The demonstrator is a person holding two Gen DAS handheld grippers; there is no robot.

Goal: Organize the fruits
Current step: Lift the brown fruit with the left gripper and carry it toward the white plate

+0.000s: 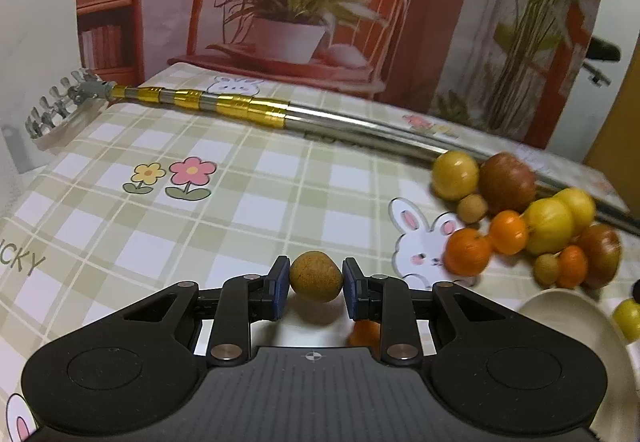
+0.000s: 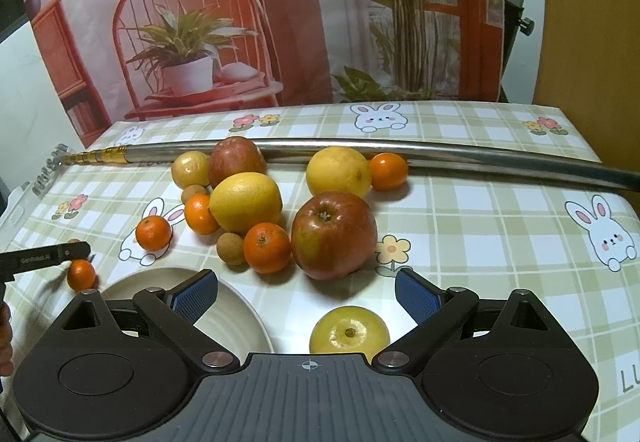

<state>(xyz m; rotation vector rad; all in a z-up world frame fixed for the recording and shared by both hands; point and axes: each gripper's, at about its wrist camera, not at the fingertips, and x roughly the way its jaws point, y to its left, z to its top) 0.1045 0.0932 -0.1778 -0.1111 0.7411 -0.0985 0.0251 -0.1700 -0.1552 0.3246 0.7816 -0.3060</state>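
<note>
In the left wrist view, the left gripper point(image 1: 315, 278) is pinching a small brown longan point(image 1: 315, 275) squarely between its blue pads, carrying it above the checked tablecloth point(image 1: 224, 194). The cream plate point(image 1: 568, 318) is lying low to that gripper's right, only its rim showing, so the longan is probably heading rightward and down; the fruit is round, with no long axis to mind. A heap of fruits point(image 1: 532, 218) is sitting beyond the plate, in front of a long metal rod point(image 1: 280, 114). In the right wrist view, the right gripper point(image 2: 308, 298) is standing wide open and holding nothing, with a yellow fruit point(image 2: 349, 331) lying on the cloth just below its spread fingers and a big red apple point(image 2: 334, 234) just ahead. The plate point(image 2: 224, 306) is showing bare here, partly hidden by the left-hand finger; a mandarin point(image 2: 81, 274) is resting just outside its rim. The left hand seems nearer to a drop.
</note>
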